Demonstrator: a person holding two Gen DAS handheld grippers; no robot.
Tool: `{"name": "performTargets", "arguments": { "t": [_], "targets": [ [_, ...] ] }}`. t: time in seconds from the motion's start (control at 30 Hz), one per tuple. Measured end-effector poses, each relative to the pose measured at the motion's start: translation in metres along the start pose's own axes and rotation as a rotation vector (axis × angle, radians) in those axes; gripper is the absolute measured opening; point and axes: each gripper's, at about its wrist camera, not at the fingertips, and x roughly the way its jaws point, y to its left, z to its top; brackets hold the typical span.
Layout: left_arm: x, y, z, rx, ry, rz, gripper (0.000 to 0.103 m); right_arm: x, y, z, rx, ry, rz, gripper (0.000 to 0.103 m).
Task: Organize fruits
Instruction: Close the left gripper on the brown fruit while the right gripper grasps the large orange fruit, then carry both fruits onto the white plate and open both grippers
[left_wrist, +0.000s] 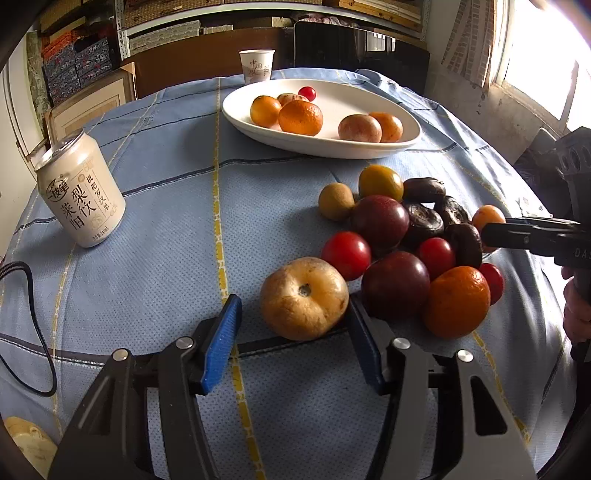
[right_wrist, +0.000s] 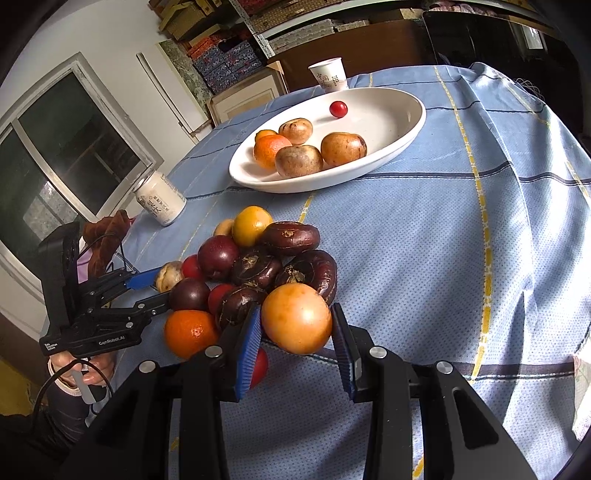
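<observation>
- Can (left_wrist: 79, 190) stands far left on the tablecloth, well clear of everything.
- Left gripper (left_wrist: 291, 325) straddles the tan fruit (left_wrist: 303, 297) at the pile's near edge; right pad touches, left pad doesn't, so no grip yet.
- Right gripper (right_wrist: 295, 345) is clamped on a yellow-orange fruit (right_wrist: 296, 317). Looks firm, round, probably slippery: squeeze across the middle.
- Plate (left_wrist: 413, 138) behind has room on its right.

Daylight enters through the window (left_wrist: 550, 66) at far right of the left wrist view, blown out to white glare. Fruit casts soft shadows leftward on the tabletop (left_wrist: 166, 258). Both views are sharp centrally; fisheye curvature and dark vignetting mark edges.
</observation>
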Motion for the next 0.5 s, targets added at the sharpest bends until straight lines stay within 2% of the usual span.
{"name": "performTargets", "arguments": {
  "t": [0.17,0.3,0.5],
  "targets": [
    [0.0012,-0.0015,-0.0005,0.008,0.003,-0.004,0.055,0.0008,0.0004,-0.0002,-0.003,0.004,-0.001,0.038],
    [-0.0012,-0.0025,-0.0011,0.015,-0.005,-0.018,0.045,0.0004,0.0011,0.0003,-0.01,-0.003,-0.005,0.038],
    [-0.0064,0.0008,-0.0015,-0.007,-0.026,-0.001,0.044,-0.0027,0.0029,0.0011,-0.027,-0.031,-0.001,0.038]
  ]
}}
